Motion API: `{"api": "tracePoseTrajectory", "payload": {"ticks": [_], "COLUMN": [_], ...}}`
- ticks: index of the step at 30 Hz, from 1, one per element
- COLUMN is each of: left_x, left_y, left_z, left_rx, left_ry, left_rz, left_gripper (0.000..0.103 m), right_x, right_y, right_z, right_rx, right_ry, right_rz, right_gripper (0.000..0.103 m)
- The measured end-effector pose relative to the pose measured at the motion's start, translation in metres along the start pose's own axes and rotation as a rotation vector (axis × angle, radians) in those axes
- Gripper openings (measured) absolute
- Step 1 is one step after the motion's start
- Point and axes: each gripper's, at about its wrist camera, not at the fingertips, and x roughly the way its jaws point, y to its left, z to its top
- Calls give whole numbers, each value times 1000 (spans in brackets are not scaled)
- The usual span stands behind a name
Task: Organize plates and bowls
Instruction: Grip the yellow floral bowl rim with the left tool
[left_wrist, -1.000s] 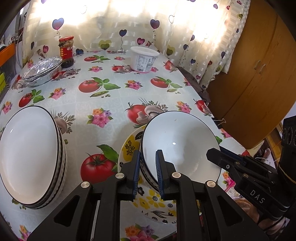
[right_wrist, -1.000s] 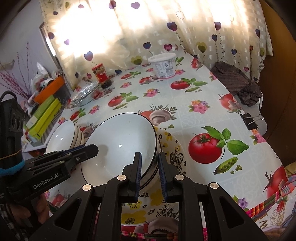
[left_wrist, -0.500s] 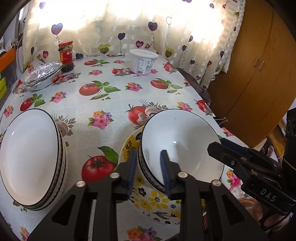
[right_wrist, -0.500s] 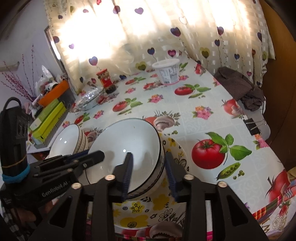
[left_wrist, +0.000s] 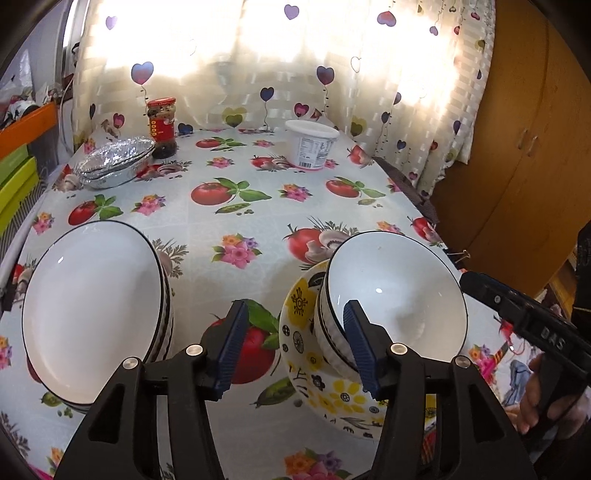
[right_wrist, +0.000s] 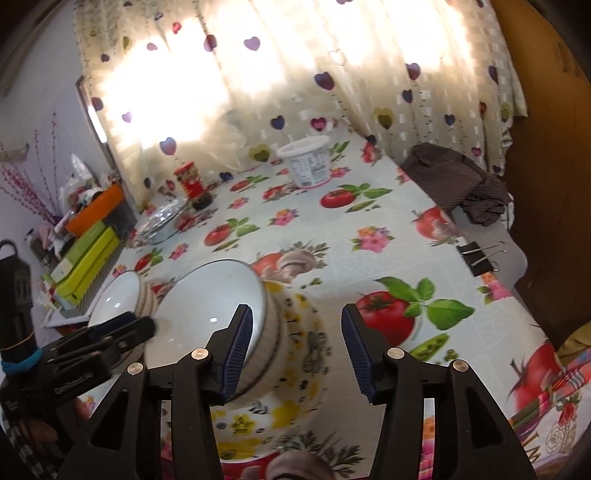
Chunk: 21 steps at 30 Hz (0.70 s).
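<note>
A white bowl with a dark rim (left_wrist: 395, 295) sits on a yellow-flowered plate (left_wrist: 299, 306) near the table's front right; both show in the right wrist view, bowl (right_wrist: 210, 306) on plate (right_wrist: 299, 354). A stack of white bowls (left_wrist: 92, 310) stands at the front left, also in the right wrist view (right_wrist: 118, 299). My left gripper (left_wrist: 295, 347) is open and empty, its right finger over the bowl's near rim. My right gripper (right_wrist: 295, 350) is open and empty above the plate, just right of the bowl.
At the back stand a foil dish (left_wrist: 114, 166), a red-lidded jar (left_wrist: 162, 125) and a white tub (left_wrist: 312, 144). A dark cloth (right_wrist: 458, 184) and binder clips (right_wrist: 480, 254) lie at the table's right edge. A wooden cabinet (left_wrist: 517, 147) stands to the right.
Both grippers were shut on the bowl's rim; they have opened wide and drawn back a little. The bowl now rests on the flowered plate.
</note>
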Motion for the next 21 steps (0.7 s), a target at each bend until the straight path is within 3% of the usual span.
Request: {"api": "tracePoseTrajectory", "payload": {"ticks": [9, 21], "left_x": [-11, -3], "left_y": [6, 11], "left_z": [-2, -16], "left_rx": [-22, -72], "left_ry": [-32, 16], "left_rz": [29, 38], "left_gripper": [56, 56], "right_x": [7, 31], "right_y": [-25, -22], "right_z": [-7, -19], "right_rx": [35, 3], "right_ry": [30, 104], "right_rz": [-37, 28], "right_gripper": [51, 51]}}
